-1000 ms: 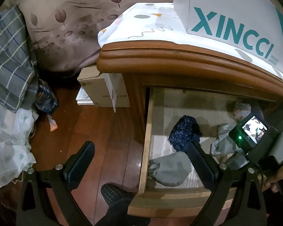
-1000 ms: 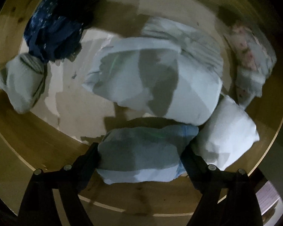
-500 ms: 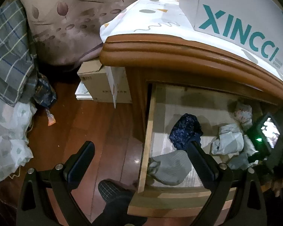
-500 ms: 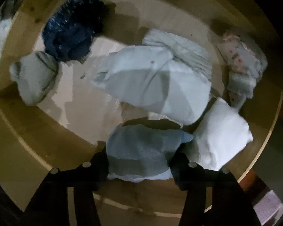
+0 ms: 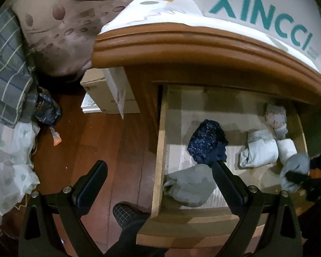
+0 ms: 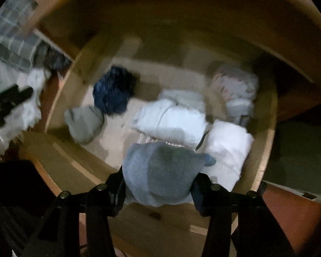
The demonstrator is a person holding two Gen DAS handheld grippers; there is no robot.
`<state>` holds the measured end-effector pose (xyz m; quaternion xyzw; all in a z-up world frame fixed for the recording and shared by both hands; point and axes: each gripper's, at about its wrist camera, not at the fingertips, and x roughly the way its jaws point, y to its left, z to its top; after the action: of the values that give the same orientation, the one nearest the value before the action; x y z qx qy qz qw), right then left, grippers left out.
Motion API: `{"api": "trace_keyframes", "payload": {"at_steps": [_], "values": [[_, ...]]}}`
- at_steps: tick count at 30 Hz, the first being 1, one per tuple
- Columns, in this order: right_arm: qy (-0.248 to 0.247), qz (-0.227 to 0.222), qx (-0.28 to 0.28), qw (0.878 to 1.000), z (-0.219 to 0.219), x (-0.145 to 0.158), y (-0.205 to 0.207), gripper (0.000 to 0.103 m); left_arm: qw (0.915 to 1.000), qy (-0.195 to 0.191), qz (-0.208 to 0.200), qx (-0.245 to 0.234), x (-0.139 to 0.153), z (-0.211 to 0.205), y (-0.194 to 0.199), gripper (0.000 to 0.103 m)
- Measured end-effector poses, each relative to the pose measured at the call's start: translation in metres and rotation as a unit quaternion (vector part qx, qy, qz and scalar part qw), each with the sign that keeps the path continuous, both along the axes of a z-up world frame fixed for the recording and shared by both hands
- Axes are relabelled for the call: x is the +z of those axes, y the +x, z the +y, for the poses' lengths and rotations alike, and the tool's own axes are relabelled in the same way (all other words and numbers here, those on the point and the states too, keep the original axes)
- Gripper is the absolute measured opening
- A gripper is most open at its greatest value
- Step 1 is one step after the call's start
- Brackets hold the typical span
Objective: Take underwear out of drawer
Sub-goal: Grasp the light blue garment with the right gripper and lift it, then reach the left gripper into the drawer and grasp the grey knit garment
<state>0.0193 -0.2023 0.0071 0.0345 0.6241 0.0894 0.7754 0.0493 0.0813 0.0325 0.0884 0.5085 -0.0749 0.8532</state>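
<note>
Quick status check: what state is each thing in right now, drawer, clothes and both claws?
Drawer: pulled open.
Grey-blue underwear: clamped in the right claw, raised above the others.
Dark blue bundle: lying in the drawer.
White bundle: lying in the drawer.
Left claw: open, empty.

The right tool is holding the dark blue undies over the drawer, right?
Not quite. In the right wrist view the right tool is holding the grey-blue bundle over the drawer. The dark blue undies lie inside.
</note>
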Motion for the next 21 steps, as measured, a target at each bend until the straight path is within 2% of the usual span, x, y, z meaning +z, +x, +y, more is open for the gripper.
{"api": "trace_keyframes", "payload": {"at_steps": [4,7,10,16,21], "values": [[0.038,-0.035,-0.025,0.998,-0.012,0.015,0.009,0.051,0.9995,0.02,0.005,-0.024,-0.007,-0.012,-0.002,0.097],[0.048,-0.053,-0.032,0.997,-0.025,0.008,0.007,0.051,0.9987,0.02,0.023,-0.041,-0.014,-0.019,-0.001,0.09],[0.054,-0.069,-0.043,0.995,-0.027,0.001,0.008,0.051,0.9958,0.026,0.052,-0.071,-0.023,-0.033,-0.001,0.091],[0.055,-0.08,-0.048,0.994,-0.032,0.005,0.007,0.052,0.9829,0.047,0.114,-0.137,-0.043,-0.067,0.005,0.093],[0.064,-0.079,-0.052,0.993,-0.034,0.005,0.008,0.052,0.9733,0.059,0.162,-0.152,-0.066,-0.076,0.017,0.091]]}}
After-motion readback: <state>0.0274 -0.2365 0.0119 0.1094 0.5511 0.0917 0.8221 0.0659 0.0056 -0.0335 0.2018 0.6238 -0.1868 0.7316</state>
